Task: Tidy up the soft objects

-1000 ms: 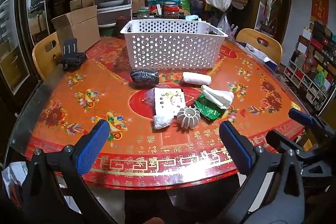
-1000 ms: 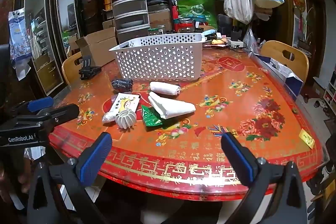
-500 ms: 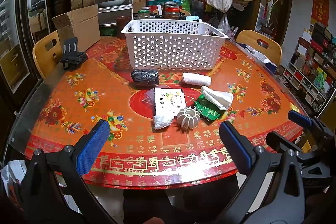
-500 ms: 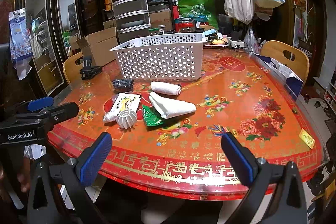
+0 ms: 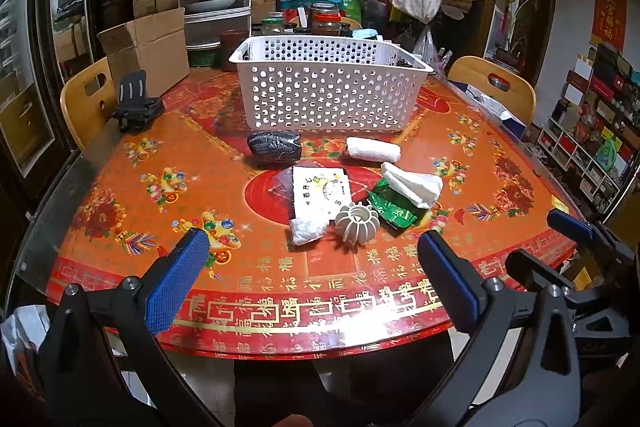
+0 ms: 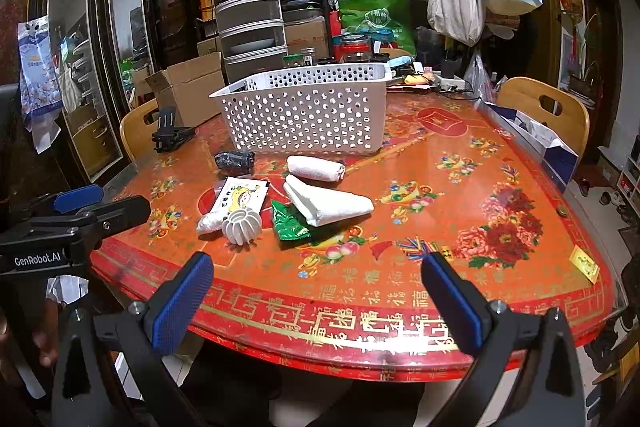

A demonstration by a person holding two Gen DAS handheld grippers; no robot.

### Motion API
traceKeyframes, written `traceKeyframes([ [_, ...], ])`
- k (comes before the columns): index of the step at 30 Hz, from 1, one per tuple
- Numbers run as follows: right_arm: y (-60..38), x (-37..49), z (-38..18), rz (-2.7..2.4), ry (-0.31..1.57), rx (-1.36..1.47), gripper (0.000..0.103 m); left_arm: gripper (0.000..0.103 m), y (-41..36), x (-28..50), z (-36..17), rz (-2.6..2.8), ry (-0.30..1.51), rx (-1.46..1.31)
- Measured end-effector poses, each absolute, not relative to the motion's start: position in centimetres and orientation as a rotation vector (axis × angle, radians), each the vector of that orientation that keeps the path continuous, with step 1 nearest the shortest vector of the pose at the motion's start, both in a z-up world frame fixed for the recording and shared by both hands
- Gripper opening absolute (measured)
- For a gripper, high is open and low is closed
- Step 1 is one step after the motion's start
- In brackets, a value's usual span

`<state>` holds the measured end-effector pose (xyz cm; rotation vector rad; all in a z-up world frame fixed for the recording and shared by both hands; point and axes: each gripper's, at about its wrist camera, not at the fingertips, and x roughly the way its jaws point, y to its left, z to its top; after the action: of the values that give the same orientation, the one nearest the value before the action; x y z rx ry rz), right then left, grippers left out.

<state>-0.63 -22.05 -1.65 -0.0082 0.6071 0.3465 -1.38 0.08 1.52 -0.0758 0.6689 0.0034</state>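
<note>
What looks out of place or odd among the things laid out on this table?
A ribbed plastic ball, which looks hard, sits among the soft things, touching the white packet. The folded white towel lies partly on the green packet. The basket stands upright; nothing looks spilled or damaged. Both grippers, left and right, hang open short of the table.

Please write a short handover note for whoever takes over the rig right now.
Left gripper: open, empty, at the near table edge.
Right gripper: open, empty, also at the near edge.
White basket stands at the far side; little of its inside shows.
In front of it lie a dark roll, rolled white towel, folded white towel, green packet, white card packet, small white bundle and ribbed white ball.
Done: nothing visibly. Left: everything.
</note>
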Motion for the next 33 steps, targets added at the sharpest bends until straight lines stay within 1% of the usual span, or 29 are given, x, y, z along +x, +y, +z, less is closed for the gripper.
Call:
traceKeyframes([
  [33, -21.85, -0.51, -2.05, 0.356, 0.621, -0.007, 0.103, 0.103, -0.15, -1.40, 1.21, -0.002, 0.674, -0.085],
])
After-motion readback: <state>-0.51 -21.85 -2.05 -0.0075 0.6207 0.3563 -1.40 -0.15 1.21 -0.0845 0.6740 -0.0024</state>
